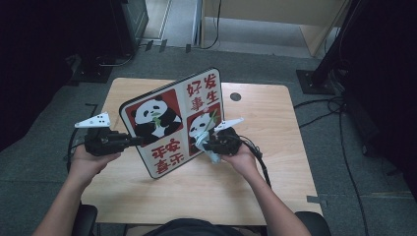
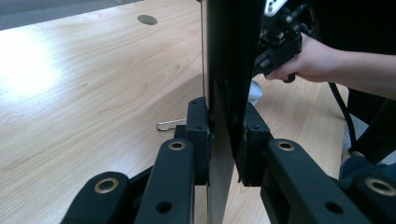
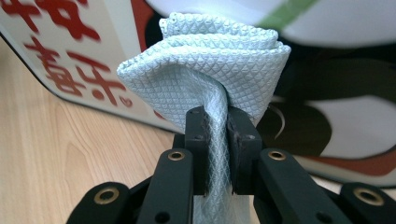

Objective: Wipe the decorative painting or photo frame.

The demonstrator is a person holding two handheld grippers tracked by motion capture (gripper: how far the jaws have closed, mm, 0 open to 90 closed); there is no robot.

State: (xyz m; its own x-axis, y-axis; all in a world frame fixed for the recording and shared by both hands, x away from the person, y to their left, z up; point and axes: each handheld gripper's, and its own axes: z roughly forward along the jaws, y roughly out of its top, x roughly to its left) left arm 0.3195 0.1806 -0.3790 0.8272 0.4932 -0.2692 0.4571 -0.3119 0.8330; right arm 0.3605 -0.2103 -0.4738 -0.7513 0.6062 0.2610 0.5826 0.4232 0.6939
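A square board [image 1: 172, 120] printed with pandas and red characters stands tilted on the wooden table [image 1: 275, 162]. My left gripper [image 1: 133, 141] is shut on its left edge; in the left gripper view the board [image 2: 224, 70] appears edge-on, clamped between the jaws of the left gripper [image 2: 223, 135]. My right gripper [image 1: 206, 144] is shut on a folded pale blue cloth [image 1: 205, 142]. In the right gripper view the cloth [image 3: 210, 65] bulges above the right gripper [image 3: 215, 140] and presses against the board's printed face [image 3: 327, 112].
A small metal paper clip [image 2: 168, 124] lies on the table behind the board. A round cable hole [image 1: 235, 97] sits near the table's far edge. Black stands and cables [image 1: 324, 69] crowd the floor to the right.
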